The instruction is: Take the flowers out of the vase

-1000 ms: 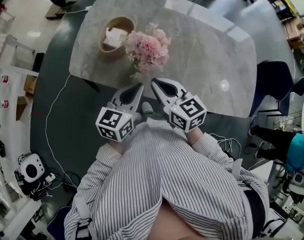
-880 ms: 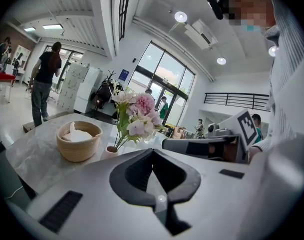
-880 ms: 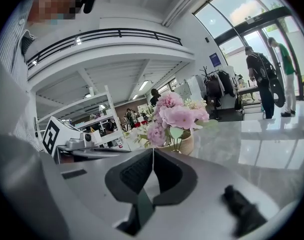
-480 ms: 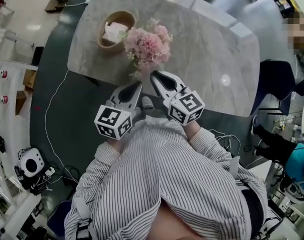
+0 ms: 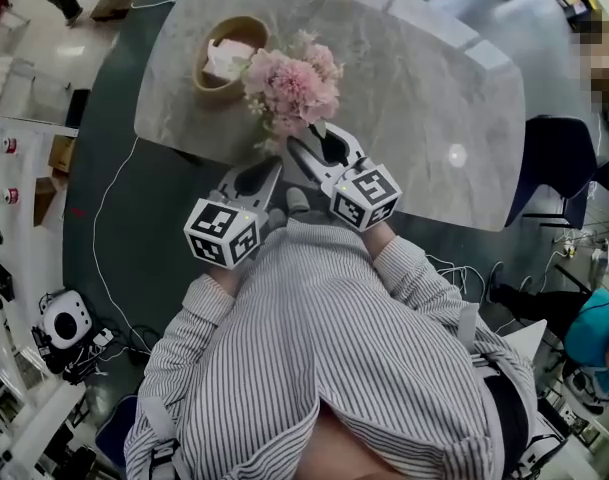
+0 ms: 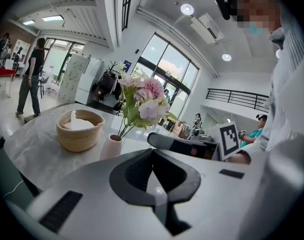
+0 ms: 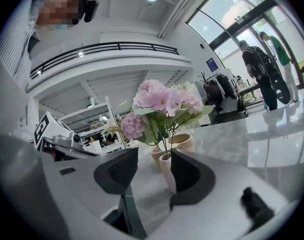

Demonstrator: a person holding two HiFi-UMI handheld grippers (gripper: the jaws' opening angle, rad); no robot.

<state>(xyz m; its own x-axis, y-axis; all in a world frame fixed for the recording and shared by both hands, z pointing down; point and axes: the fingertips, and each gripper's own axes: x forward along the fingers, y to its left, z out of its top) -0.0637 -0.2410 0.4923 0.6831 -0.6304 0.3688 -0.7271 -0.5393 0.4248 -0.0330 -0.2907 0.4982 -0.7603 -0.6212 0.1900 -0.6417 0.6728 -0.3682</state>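
Note:
Pink flowers (image 5: 292, 81) stand in a small pale vase (image 7: 166, 173) on the marble table (image 5: 424, 88), near its front edge. My right gripper (image 5: 317, 142) reaches up to the bouquet's near side. Its jaws are opening, and the vase shows in the gap just beyond the tips (image 7: 154, 156), with no pad touching it. The flowers (image 7: 160, 103) rise above that gap. My left gripper (image 5: 271, 171) hangs short of the table edge, shut and empty (image 6: 152, 151). From there the vase (image 6: 111, 146) and flowers (image 6: 142, 98) lie ahead to the left.
A woven basket (image 5: 227, 53) holding white paper sits just left of and behind the flowers. A dark chair (image 5: 556, 168) stands off the table's right end. A person (image 6: 30, 79) walks in the background, and cables lie on the floor (image 5: 104, 238).
My right gripper has moved forward and down to the vase, and its jaws have gone from shut to apart. The left gripper has hardly moved.

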